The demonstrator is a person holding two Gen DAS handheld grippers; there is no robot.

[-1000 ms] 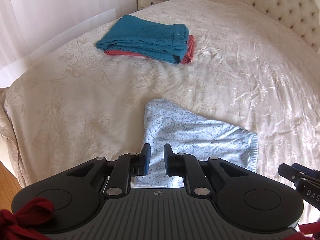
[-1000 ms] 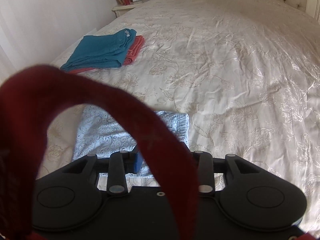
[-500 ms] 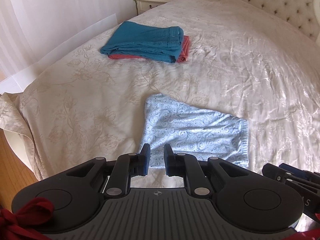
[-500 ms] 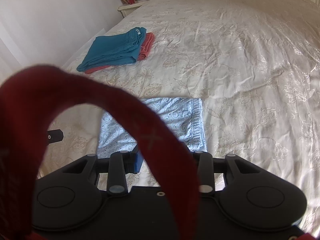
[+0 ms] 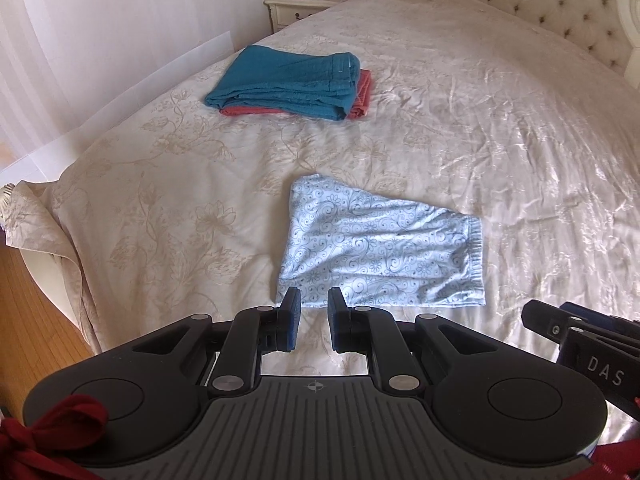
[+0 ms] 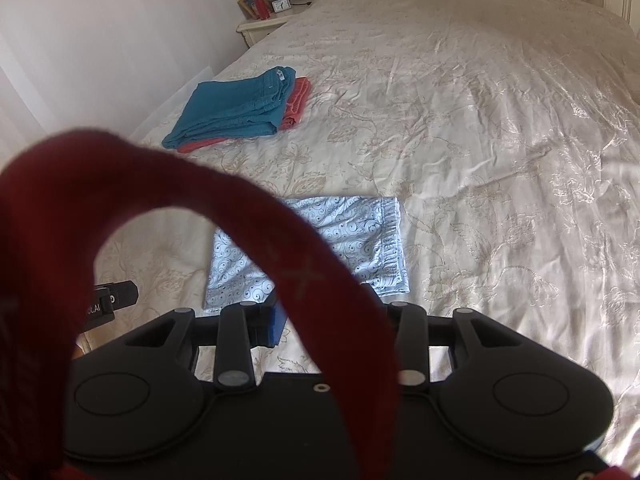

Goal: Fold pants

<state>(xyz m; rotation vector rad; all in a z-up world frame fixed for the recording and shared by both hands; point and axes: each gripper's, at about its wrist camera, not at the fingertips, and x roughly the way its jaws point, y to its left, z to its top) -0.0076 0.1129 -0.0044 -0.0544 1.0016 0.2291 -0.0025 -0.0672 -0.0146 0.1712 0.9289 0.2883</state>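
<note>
Near the bed's (image 5: pixel 160 208) foot edge, left view: the pale blue patterned pants (image 5: pixel 384 252) lie folded flat, left gripper (image 5: pixel 314 320) narrowly parted, empty. Right view: pants (image 6: pixel 360 232) behind a red strap (image 6: pixel 224 216); right gripper (image 6: pixel 324 316) spread, holding nothing. Folding looks essentially done.

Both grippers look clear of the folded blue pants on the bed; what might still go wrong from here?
1. The patterned pants lie near the bed's foot edge, so a nudge toward it might slide them off the slick cover.
2. The red strap hides much of the right gripper and part of the pants, so a regrasp there would be half blind.
3. The fold's left end looks uneven; moving it onto the teal stack may open it.
</note>
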